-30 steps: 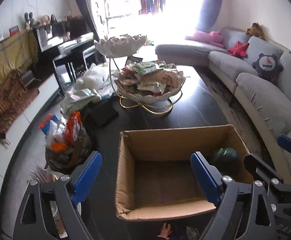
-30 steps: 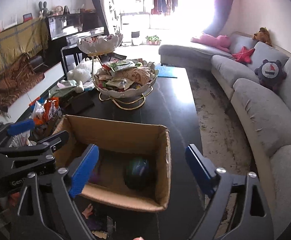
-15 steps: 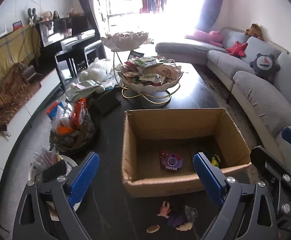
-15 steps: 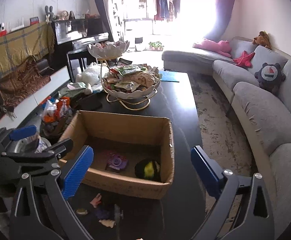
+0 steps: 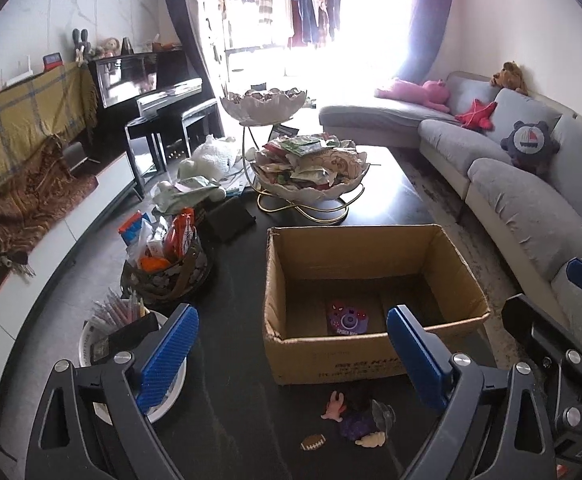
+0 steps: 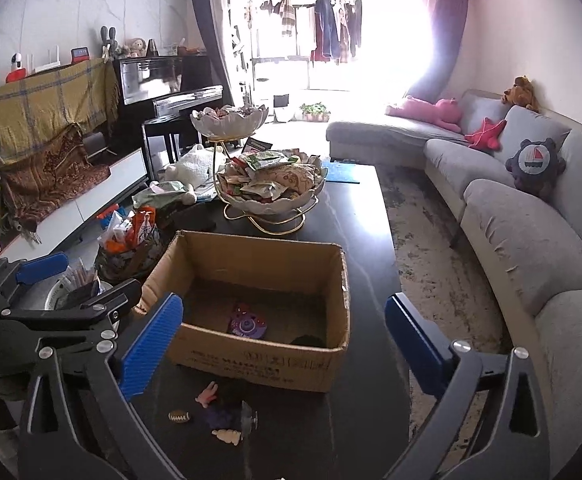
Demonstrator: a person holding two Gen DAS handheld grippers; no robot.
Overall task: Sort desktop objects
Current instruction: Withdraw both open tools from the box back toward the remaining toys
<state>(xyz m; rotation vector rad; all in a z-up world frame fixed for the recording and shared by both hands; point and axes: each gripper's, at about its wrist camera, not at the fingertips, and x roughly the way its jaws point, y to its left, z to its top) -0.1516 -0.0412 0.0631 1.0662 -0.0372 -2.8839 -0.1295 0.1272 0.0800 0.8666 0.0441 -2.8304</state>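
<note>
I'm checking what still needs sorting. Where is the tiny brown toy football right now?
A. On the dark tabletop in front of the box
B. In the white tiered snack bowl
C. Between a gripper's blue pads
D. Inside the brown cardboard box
A: the tiny brown toy football lies on the dark tabletop, on the near side of the brown cardboard box, beside other small toys.
</note>
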